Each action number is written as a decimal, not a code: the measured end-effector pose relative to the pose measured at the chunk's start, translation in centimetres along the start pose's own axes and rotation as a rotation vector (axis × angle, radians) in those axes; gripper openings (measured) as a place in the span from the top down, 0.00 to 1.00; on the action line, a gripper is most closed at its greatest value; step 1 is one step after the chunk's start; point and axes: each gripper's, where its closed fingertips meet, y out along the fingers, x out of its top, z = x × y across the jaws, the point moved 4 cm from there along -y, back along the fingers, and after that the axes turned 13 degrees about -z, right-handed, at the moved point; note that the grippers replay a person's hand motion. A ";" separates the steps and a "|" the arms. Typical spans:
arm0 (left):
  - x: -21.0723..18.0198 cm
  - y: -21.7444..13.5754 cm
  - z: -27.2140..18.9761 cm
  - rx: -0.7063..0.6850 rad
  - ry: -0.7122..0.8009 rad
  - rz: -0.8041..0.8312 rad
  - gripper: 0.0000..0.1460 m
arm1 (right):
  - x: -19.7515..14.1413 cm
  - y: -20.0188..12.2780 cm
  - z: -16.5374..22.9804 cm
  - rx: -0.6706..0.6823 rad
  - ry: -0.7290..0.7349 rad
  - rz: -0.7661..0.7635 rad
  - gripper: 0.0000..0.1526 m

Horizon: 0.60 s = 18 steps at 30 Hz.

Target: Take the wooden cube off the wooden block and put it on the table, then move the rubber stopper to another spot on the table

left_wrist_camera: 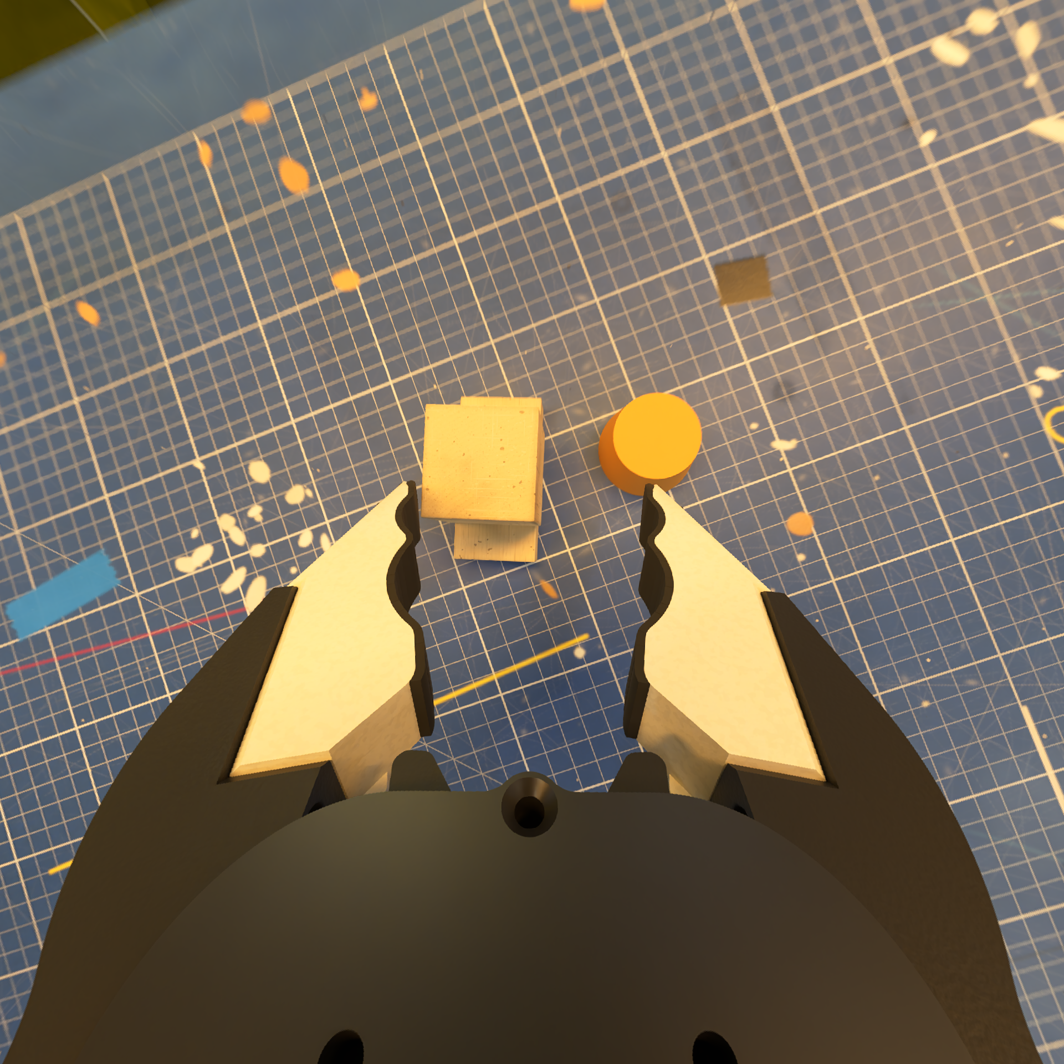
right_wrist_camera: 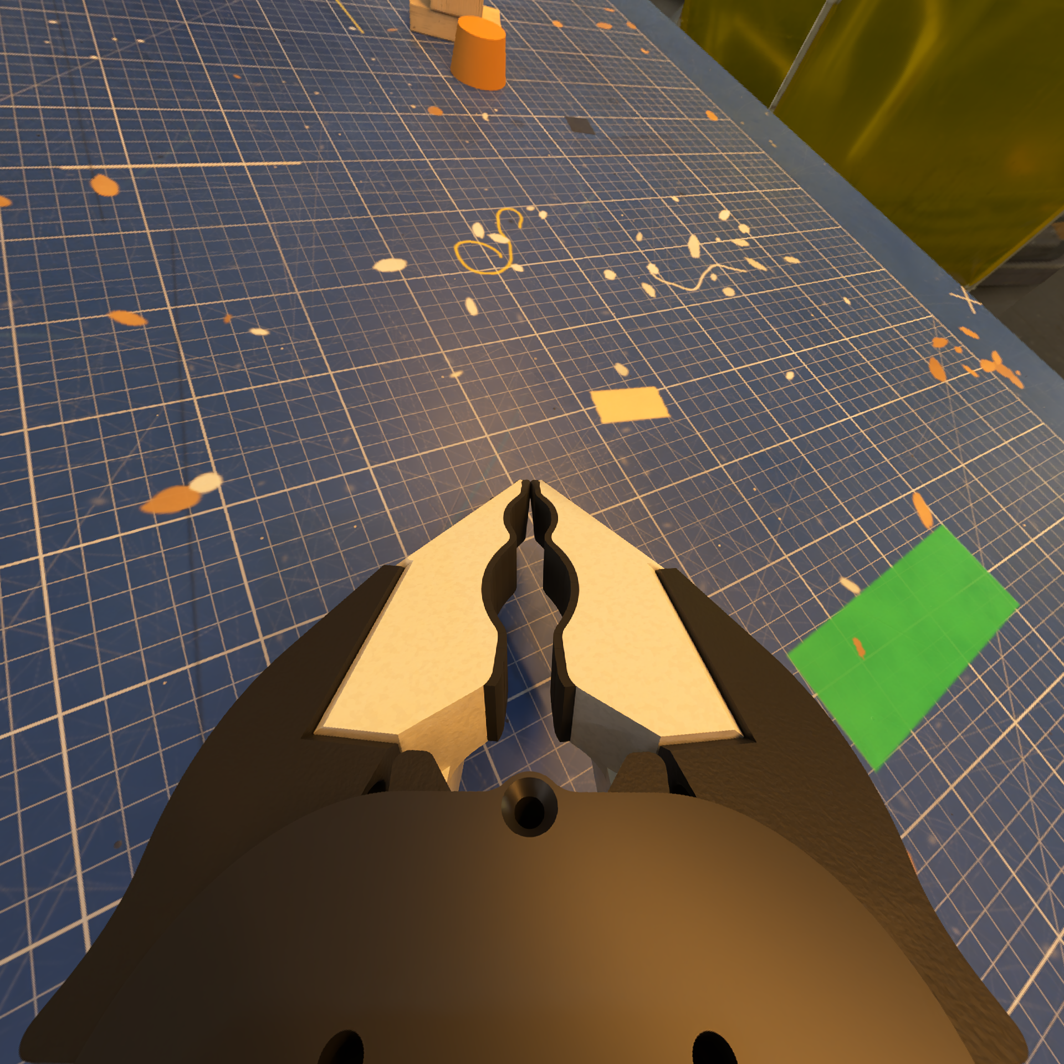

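In the left wrist view a pale wooden cube [left_wrist_camera: 481, 460] sits on top of a wooden block [left_wrist_camera: 496, 542] that pokes out beneath it. An orange rubber stopper [left_wrist_camera: 649, 442] stands upright on the mat just right of them. My left gripper [left_wrist_camera: 528, 489] is open and empty, hovering above with its tips near the cube's near edge. In the right wrist view my right gripper [right_wrist_camera: 529, 483] is shut and empty, low over the mat. Far ahead of it stand the stopper [right_wrist_camera: 479, 53] and the wooden pieces [right_wrist_camera: 443, 20], cut off by the top edge.
The table is a blue gridded cutting mat [left_wrist_camera: 806, 547] with paint splashes, a blue tape strip [left_wrist_camera: 60, 593], a green patch [right_wrist_camera: 901, 642] and a yellow patch [right_wrist_camera: 629, 404]. The mat's right edge [right_wrist_camera: 863, 190] runs along yellow panels [right_wrist_camera: 944, 115].
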 end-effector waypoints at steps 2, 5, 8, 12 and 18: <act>-0.4 0.7 0.2 -0.015 -0.018 0.073 0.46 | -0.1 -0.1 0.1 0.009 0.004 0.002 1.00; -0.5 1.1 0.8 0.006 -0.018 0.115 0.48 | -0.2 -0.3 0.0 0.015 0.007 0.002 1.00; -0.5 1.2 1.1 0.007 -0.032 0.141 0.47 | -0.2 -0.5 0.0 0.019 0.011 0.002 1.00; -1.0 1.8 1.3 0.013 -0.029 0.224 0.43 | -0.3 -0.6 0.0 0.024 0.013 0.005 1.00; -1.2 2.7 1.1 -0.031 -0.029 0.335 0.52 | -0.4 -0.7 0.1 0.031 0.012 0.009 1.00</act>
